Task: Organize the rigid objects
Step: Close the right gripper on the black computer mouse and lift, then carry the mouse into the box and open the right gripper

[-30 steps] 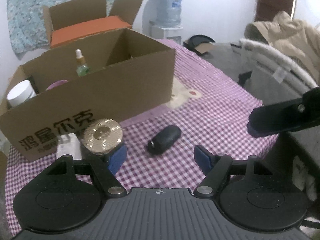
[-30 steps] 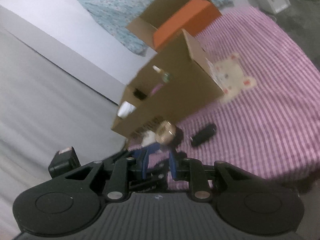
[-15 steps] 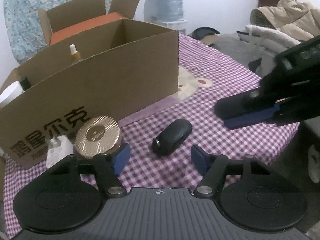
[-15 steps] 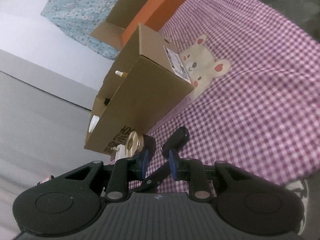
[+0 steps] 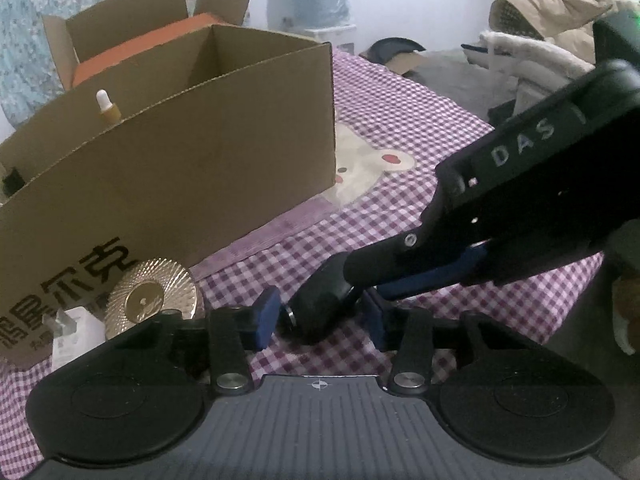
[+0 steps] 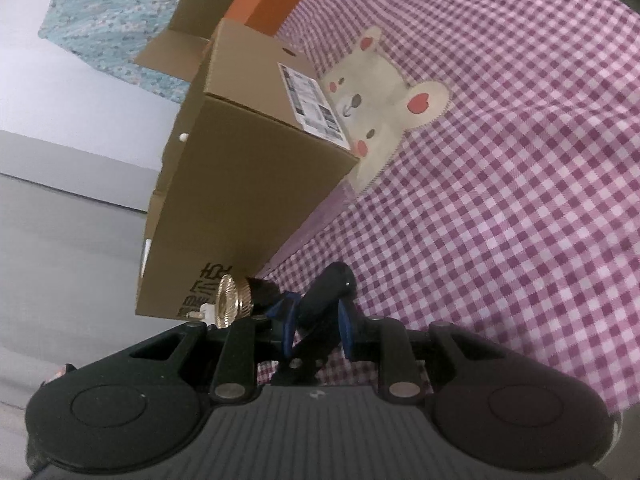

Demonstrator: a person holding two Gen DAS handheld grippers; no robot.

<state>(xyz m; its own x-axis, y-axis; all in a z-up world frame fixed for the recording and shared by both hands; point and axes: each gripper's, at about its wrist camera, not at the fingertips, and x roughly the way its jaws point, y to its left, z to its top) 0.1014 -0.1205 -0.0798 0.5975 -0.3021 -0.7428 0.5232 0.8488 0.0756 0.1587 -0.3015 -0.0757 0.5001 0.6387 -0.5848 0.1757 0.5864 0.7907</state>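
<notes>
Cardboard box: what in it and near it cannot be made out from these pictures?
- Left wrist view: the front wall of the box hides its contents, except the top of a dropper bottle.
- Left wrist view: the right gripper covers the far end of the black object.
- Right wrist view: the label on the box is too small to read.

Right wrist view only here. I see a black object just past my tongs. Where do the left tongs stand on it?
Observer: The left tongs straddle the black object, one pad on each side. They have just been closing and are not visibly pressing yet.
Operator: And mine, from that side?
Observer: The right tongs reach in from the right, shut, tips over its far end.
Operator: What's that white tip in the box?
Observer: A dropper bottle with an amber neck, standing in the cardboard box.
</notes>
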